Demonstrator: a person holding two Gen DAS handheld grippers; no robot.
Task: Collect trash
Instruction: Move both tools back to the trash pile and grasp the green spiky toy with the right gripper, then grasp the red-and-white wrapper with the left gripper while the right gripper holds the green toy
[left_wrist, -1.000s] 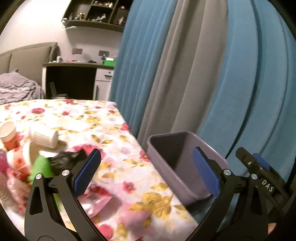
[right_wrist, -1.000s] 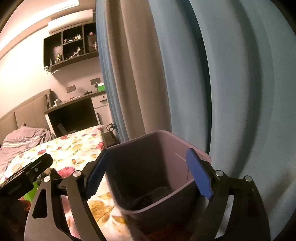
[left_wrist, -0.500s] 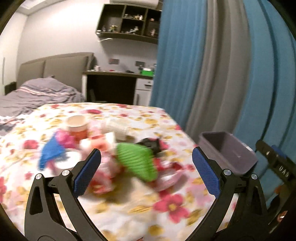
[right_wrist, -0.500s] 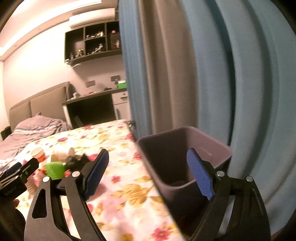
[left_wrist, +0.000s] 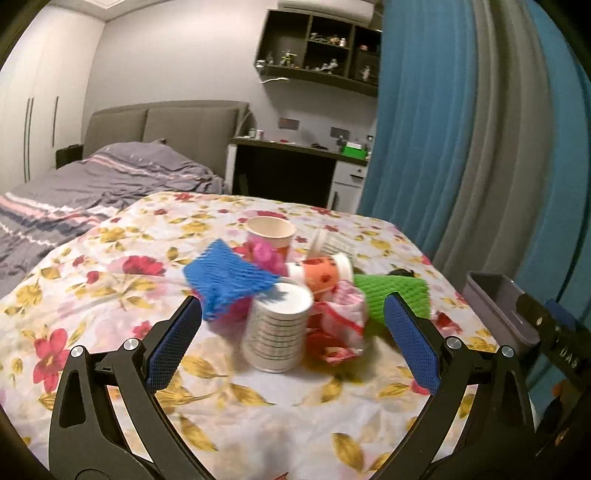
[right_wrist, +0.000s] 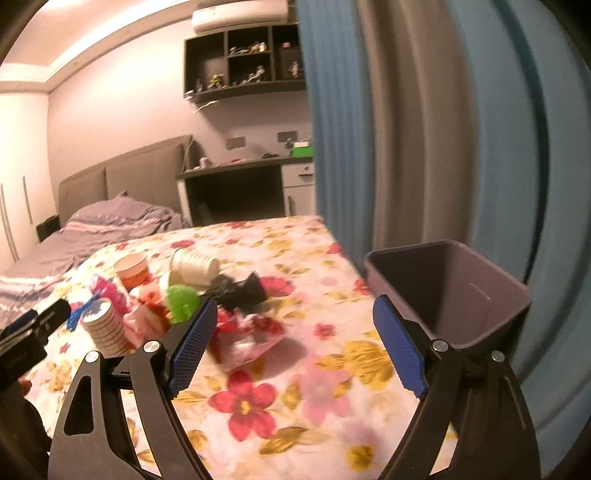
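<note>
**Both grippers spread wide above a flowered surface heaped with trash**

Bedroom setting, seen through two fisheye wrist views. Blue and grey curtains (left_wrist: 461, 147) filling the right side. Grey bed (left_wrist: 92, 184) with striped bedding at left rear, in front of a padded headboard. Dark desk (left_wrist: 295, 162) against the far wall beneath wall shelves (left_wrist: 321, 48) carrying small figures.

In front, a floral cloth (left_wrist: 110, 288) with red and yellow flowers, spread over a flat surface. At its right edge, next to the curtains, a purple bin (right_wrist: 454, 291), upright and open at the top, well apart from the heap.

Near the middle of the cloth, a clustered heap of trash: a blue foam net (left_wrist: 225, 284) lying against a white ribbed paper cup (left_wrist: 277, 332) standing at a tilt; just right of that cup, crumpled red and pink wrappers (left_wrist: 340, 328); further right, a green foam net (left_wrist: 388, 295); behind, an orange paper cup (left_wrist: 271, 236) upright, another orange cup (left_wrist: 321, 273) on its side, and a second white ribbed cup (right_wrist: 194, 266) lying down. Black crumpled bag (right_wrist: 240, 291) beside the green net.

Left gripper (left_wrist: 293, 339) low in its own view, blue-padded fingers spread wide, nothing between them, framing the heap without touching it. Right gripper (right_wrist: 295, 347) likewise spread wide and empty, over bare cloth between the heap and the bin.
</note>
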